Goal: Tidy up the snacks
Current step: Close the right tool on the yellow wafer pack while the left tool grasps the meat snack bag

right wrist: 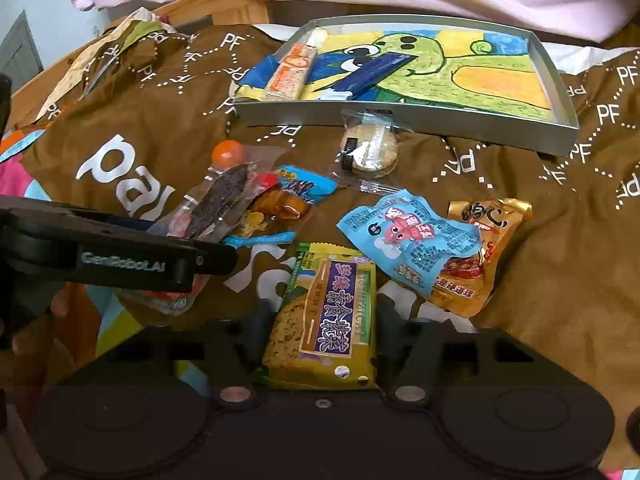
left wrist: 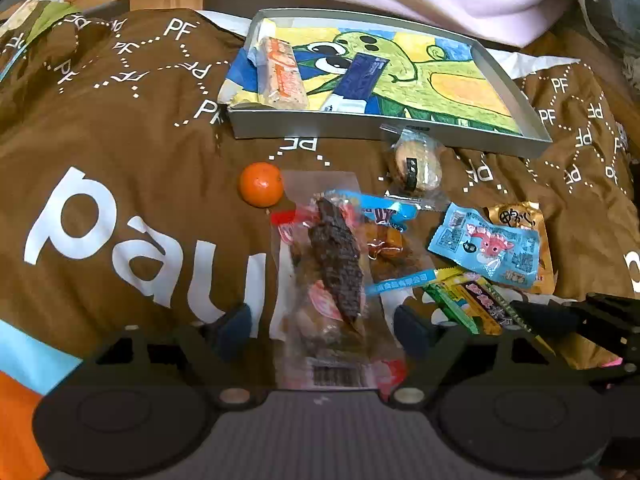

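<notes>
Only rightward, gold packet [right wrist: 486,252] unobscured.

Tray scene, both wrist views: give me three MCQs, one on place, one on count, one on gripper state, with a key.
1. Where is the tangerine?
A. in the tray
B. on the brown cloth, outside the tray
C. in the right gripper

2. How many snack packets lie in the tray?
A. none
B. two
C. five

3. How is the left gripper?
A. open around a clear packet of dark dried meat
B. shut on the tangerine
C. shut with nothing in it

Key: B, it sits on the brown cloth in front of the tray's near wall; B, only an orange-labelled bar and a dark blue packet are inside; A, its fingers stand apart either side of the clear packet.
</notes>
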